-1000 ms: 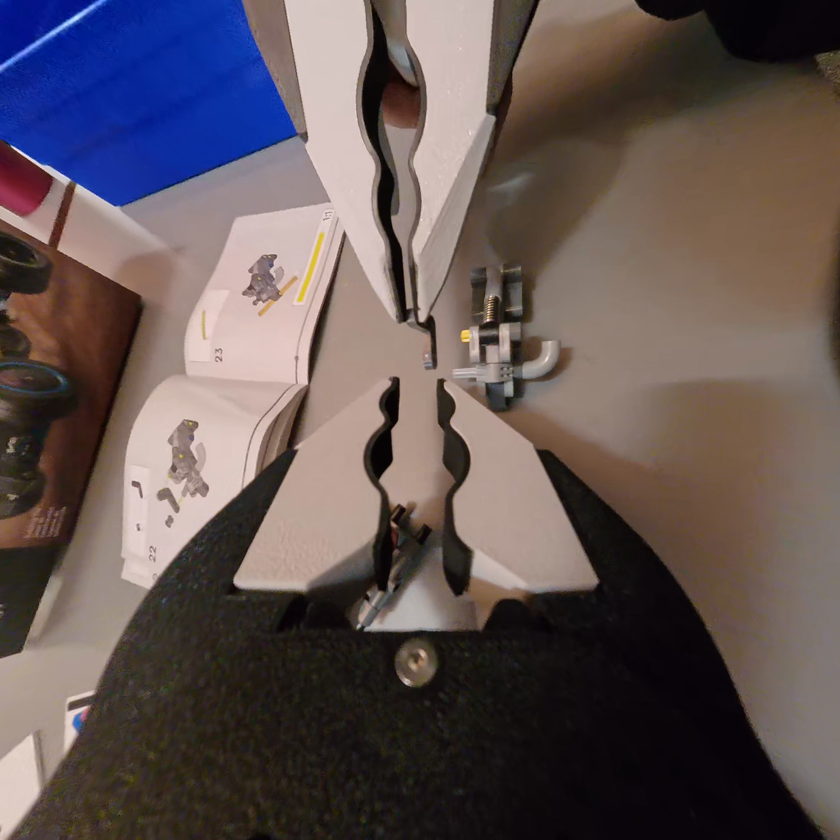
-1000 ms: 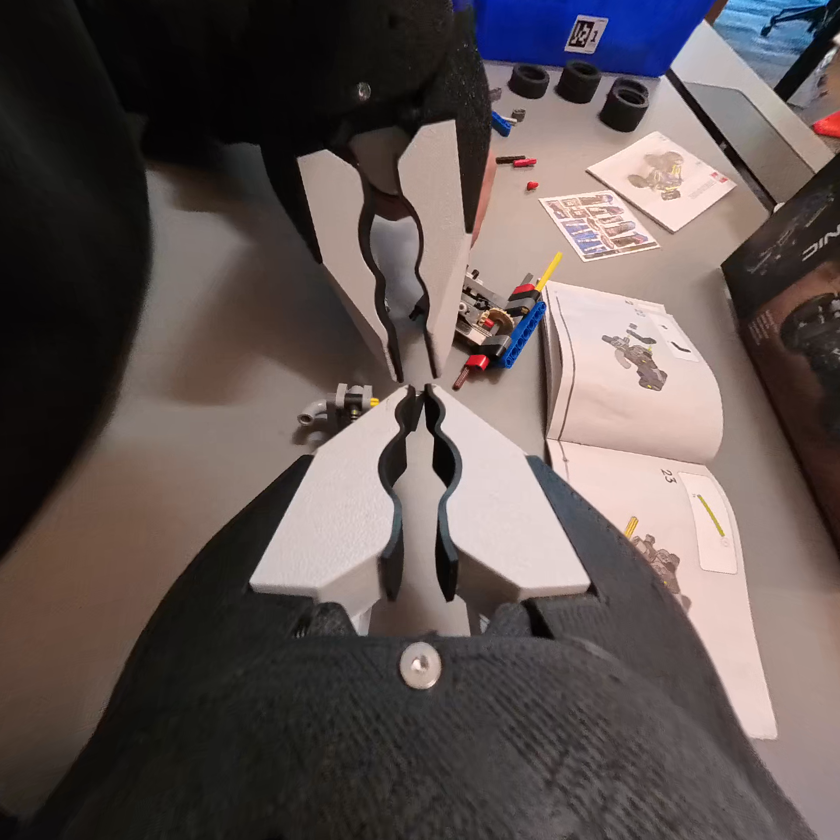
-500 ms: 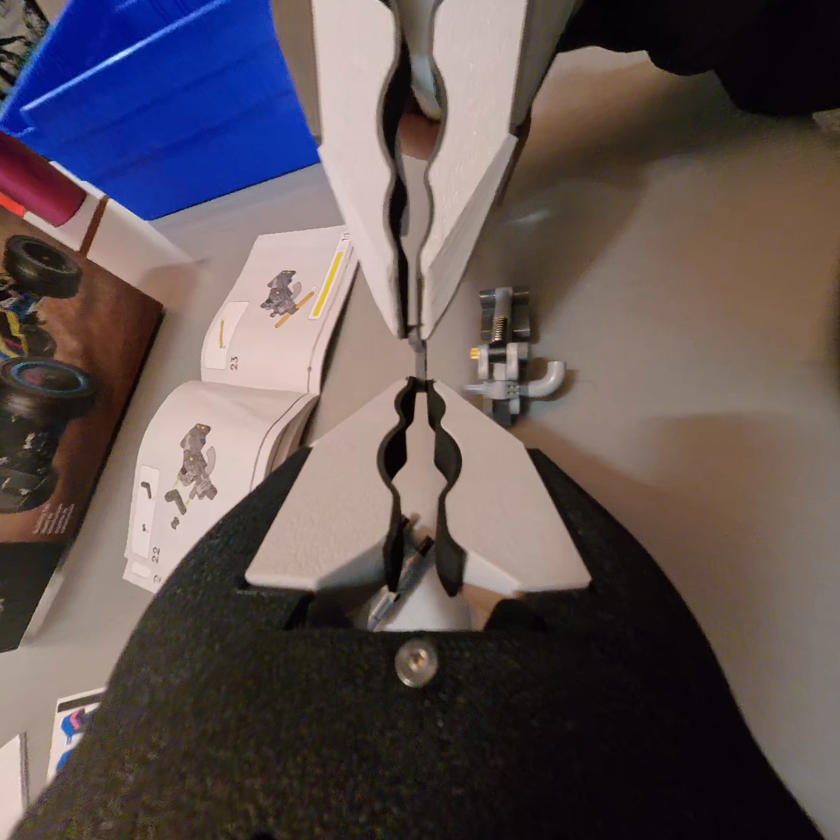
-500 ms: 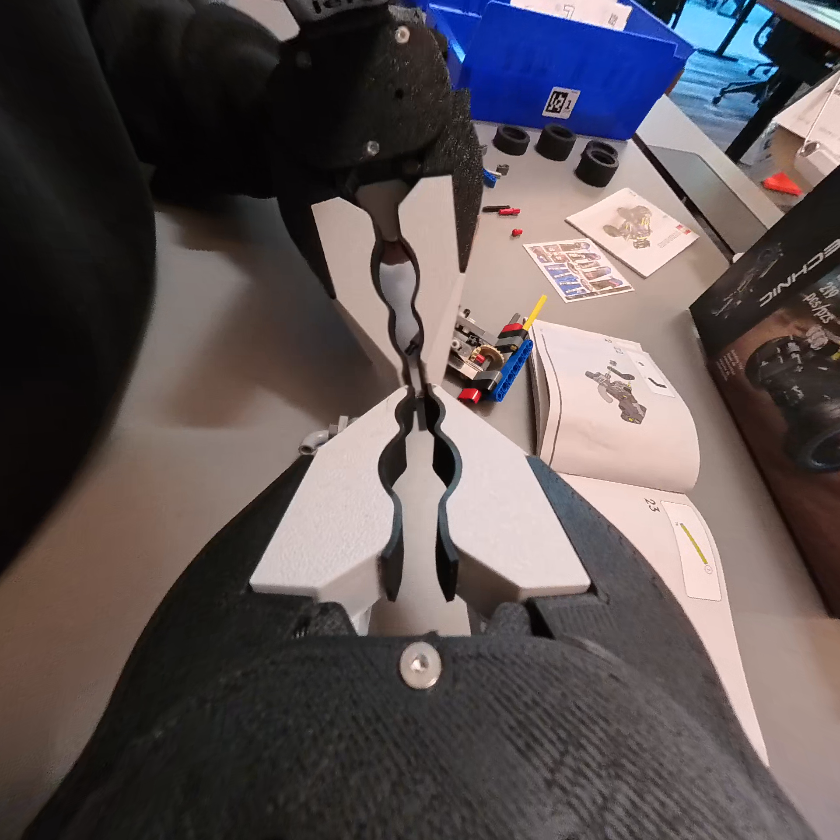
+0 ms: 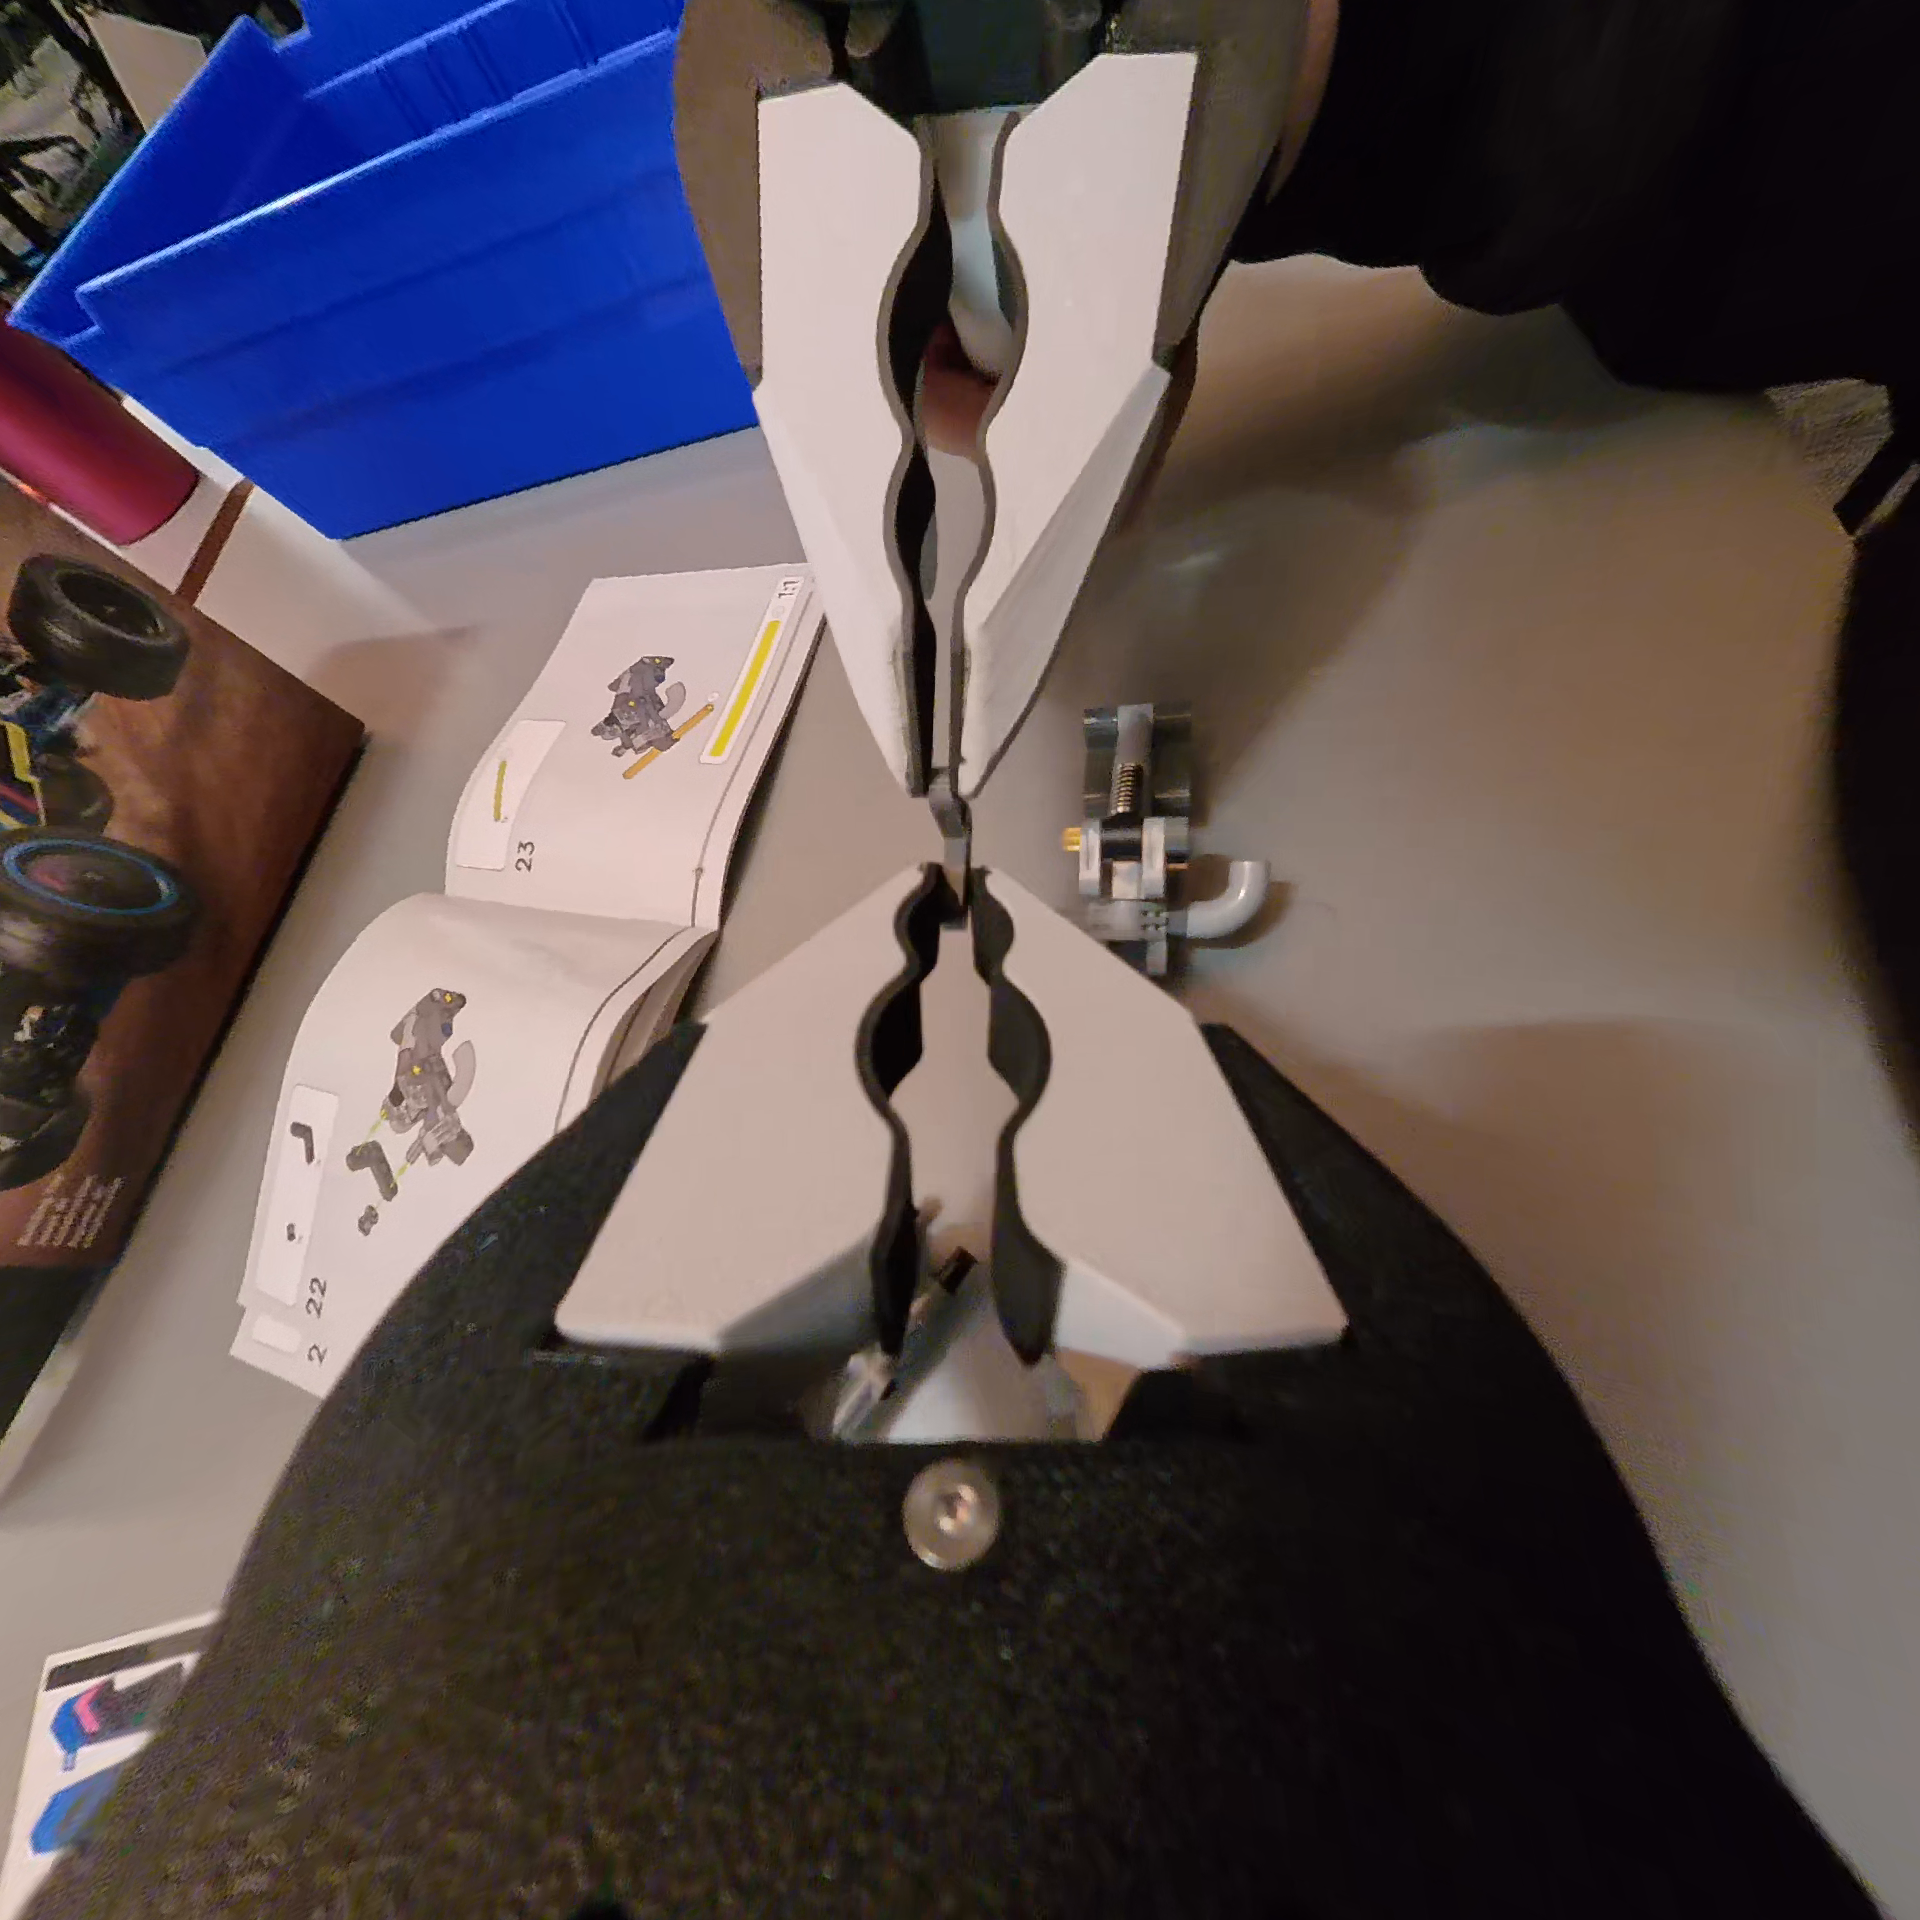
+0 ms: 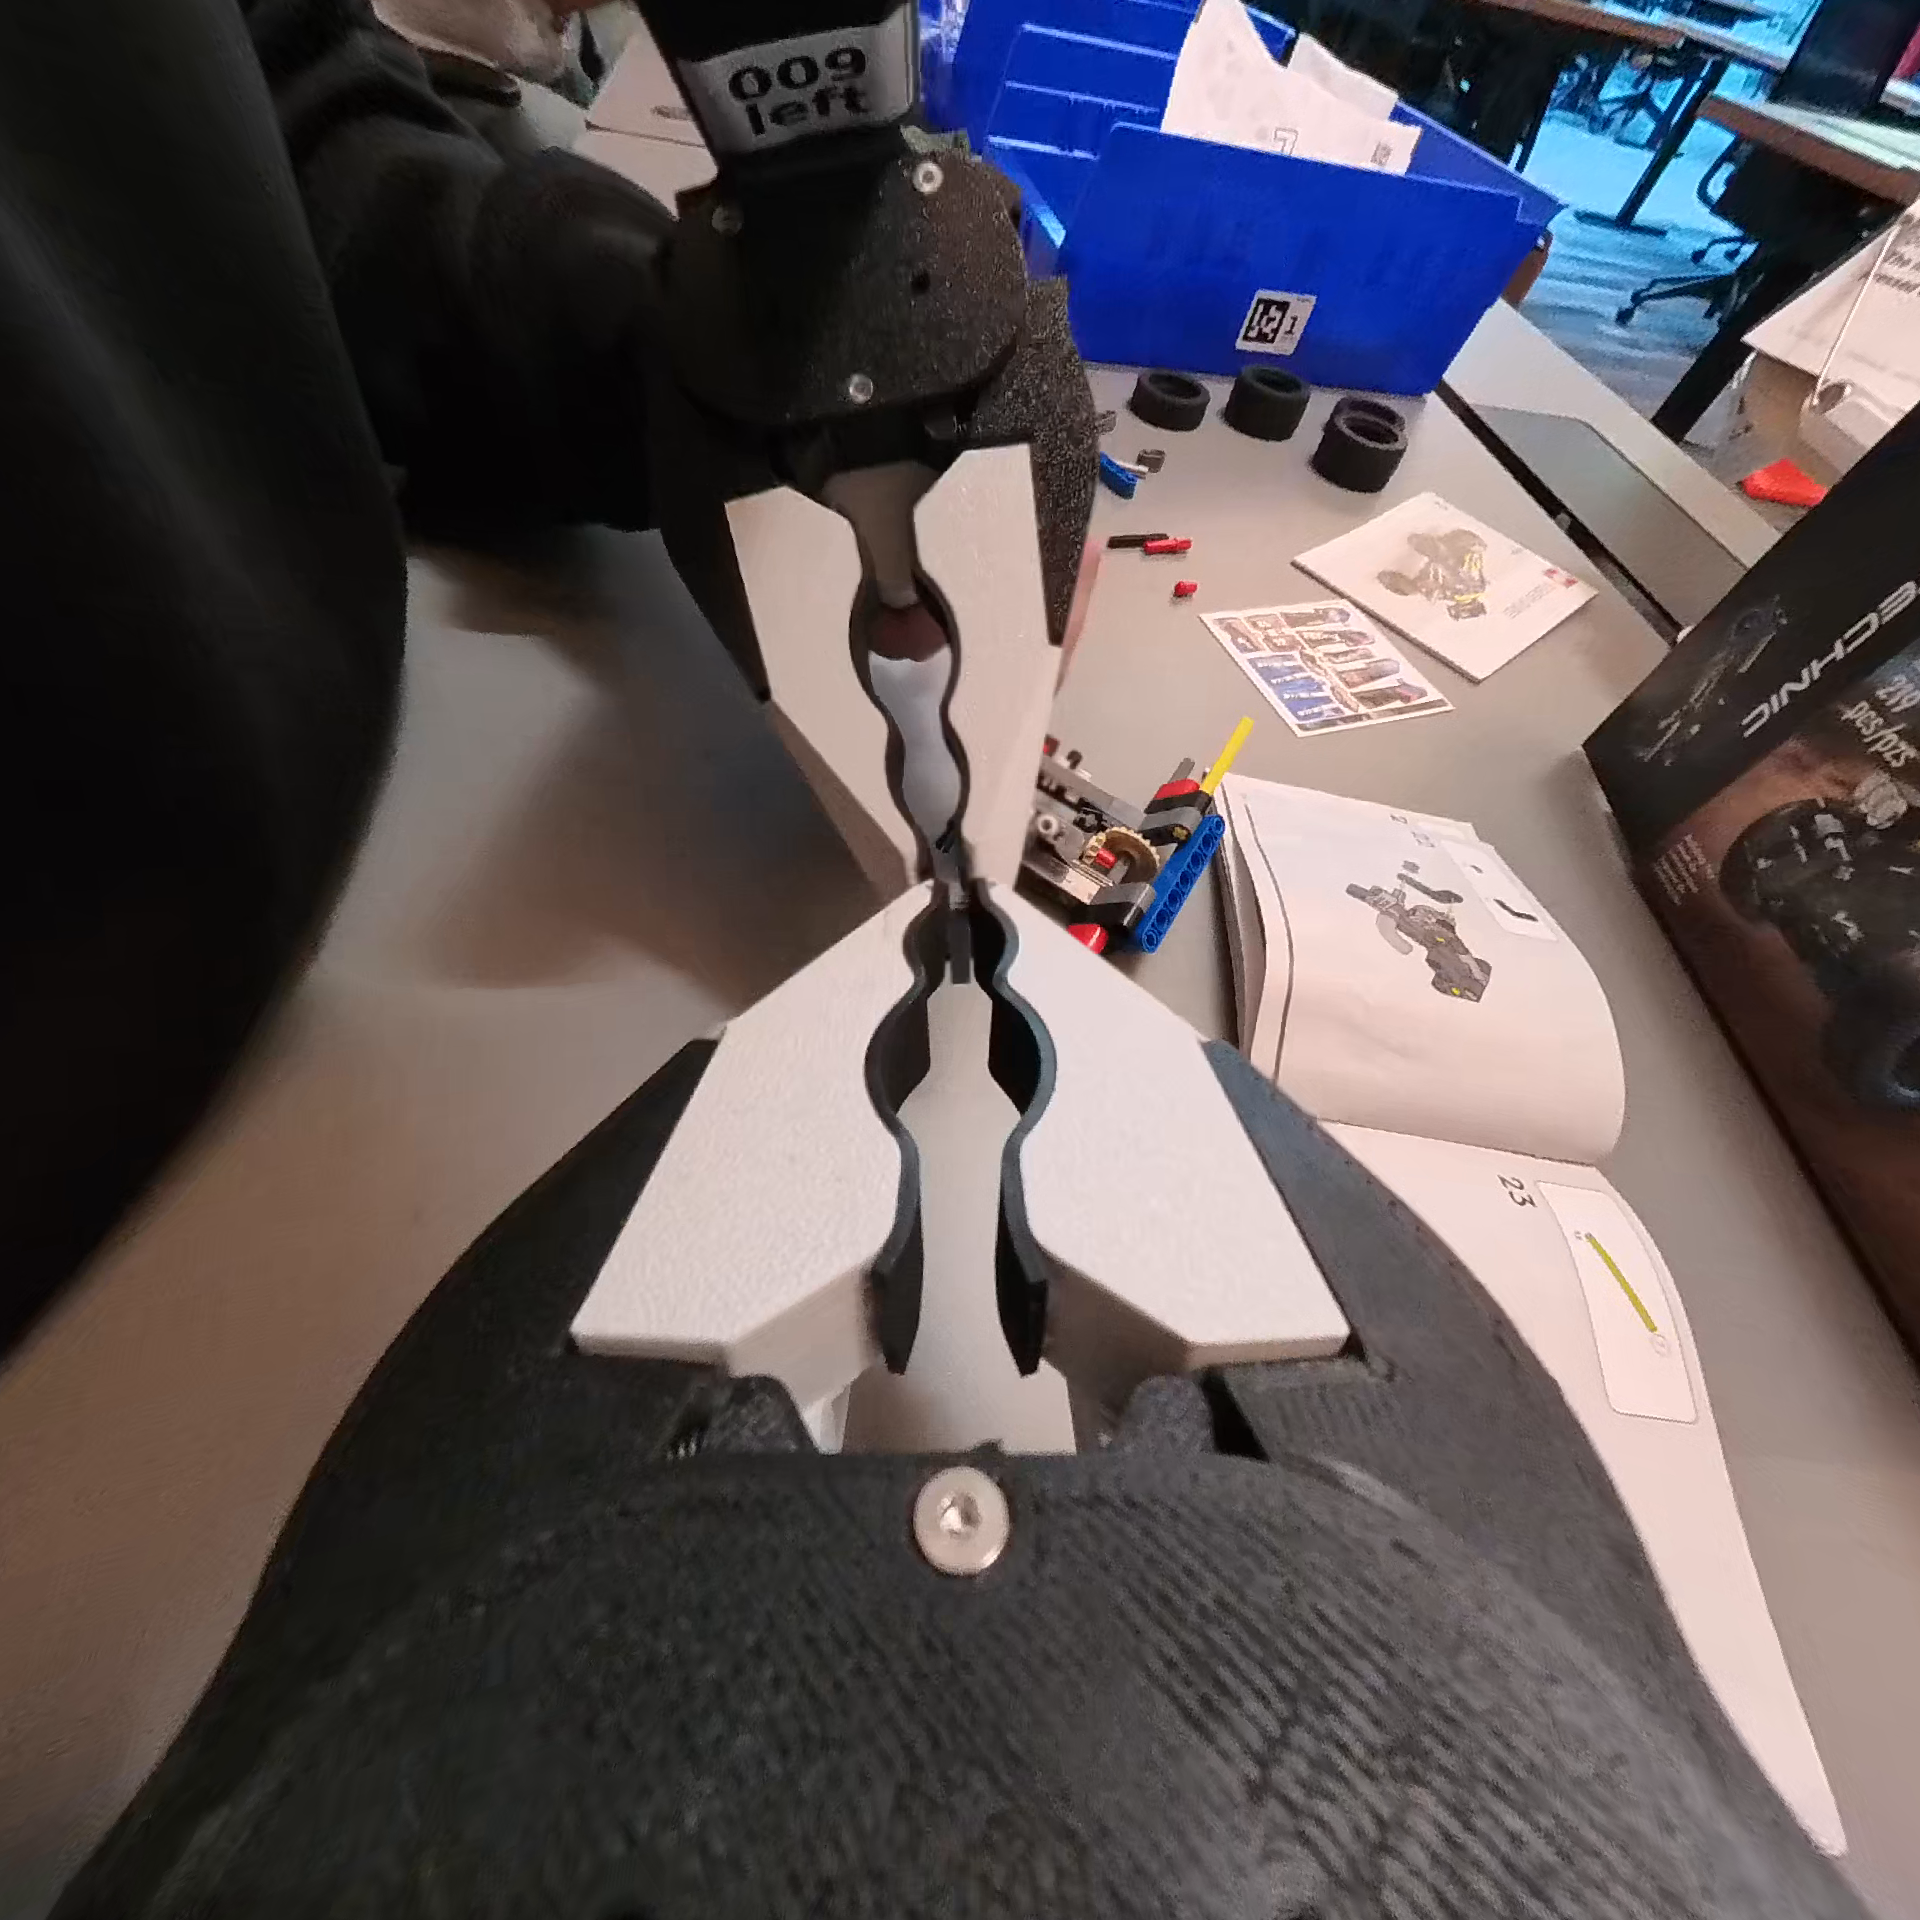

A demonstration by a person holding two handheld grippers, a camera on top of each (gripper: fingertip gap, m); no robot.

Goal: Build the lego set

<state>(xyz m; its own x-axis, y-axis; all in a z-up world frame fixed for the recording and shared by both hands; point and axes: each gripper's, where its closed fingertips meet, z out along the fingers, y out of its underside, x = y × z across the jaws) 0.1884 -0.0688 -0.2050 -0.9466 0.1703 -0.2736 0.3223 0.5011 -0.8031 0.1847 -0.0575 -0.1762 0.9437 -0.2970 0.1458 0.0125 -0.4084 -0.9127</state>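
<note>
A small dark grey lego piece (image 5: 951,828) is held in the air between my two grippers, which meet tip to tip. My left gripper (image 5: 948,899) is shut on its near end. My right gripper (image 5: 938,774) reaches in from above and is shut on its far end. In the right wrist view my right gripper (image 6: 956,902) grips the piece (image 6: 958,943) and the left gripper (image 6: 948,857) faces it. A small grey sub-assembly (image 5: 1143,862) with a curved tube lies on the grey table just right of the tips. A larger assembly with a blue beam (image 6: 1127,852) lies behind the left gripper.
An open instruction booklet (image 5: 582,883) (image 6: 1403,935) lies beside the grippers. Blue bins (image 5: 416,260) (image 6: 1247,208) stand at the back. The set's box (image 6: 1818,831) is at the table edge. Black tyres (image 6: 1262,400), a sticker sheet (image 6: 1325,665), a leaflet (image 6: 1444,582) and loose small parts lie beyond. The grippers are tip to tip, or close to it.
My left gripper was open a second ago and has shut on the piece that my right gripper held. Both grippers have lifted a little higher above the table.
</note>
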